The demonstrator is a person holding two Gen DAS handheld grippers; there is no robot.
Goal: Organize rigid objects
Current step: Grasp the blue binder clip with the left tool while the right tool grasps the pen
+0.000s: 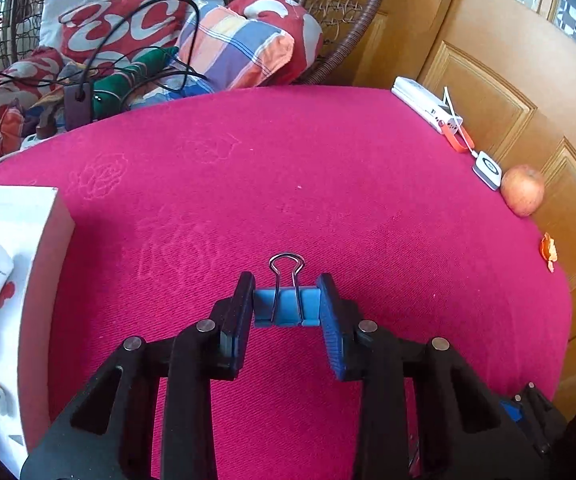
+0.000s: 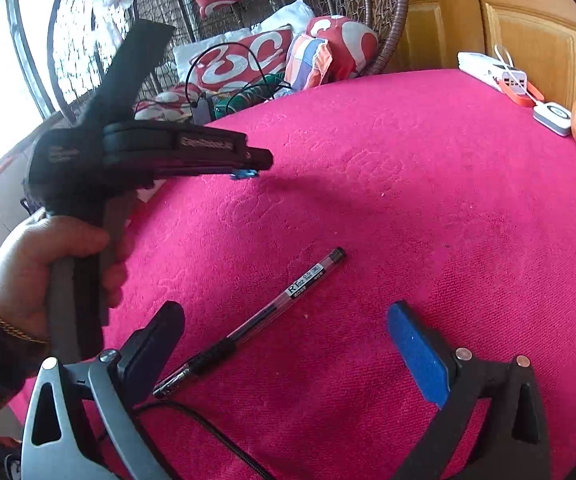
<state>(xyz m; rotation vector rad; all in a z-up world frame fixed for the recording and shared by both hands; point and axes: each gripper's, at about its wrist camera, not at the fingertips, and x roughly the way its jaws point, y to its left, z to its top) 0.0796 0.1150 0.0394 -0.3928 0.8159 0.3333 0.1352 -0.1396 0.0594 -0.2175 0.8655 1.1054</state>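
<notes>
Pinching the blue binder clip (image 1: 286, 306) between its two pads, my left gripper (image 1: 286, 308) holds it just above the pink tablecloth (image 1: 327, 168), the wire handle pointing away from me and a white box (image 1: 28, 216) off to the left. My right gripper (image 2: 288, 344) stands spread wide with nothing between its fingers, hanging over a clear pen (image 2: 256, 320) that lies slantwise on the cloth. An apple (image 1: 523, 195) sits at the far right edge.
</notes>
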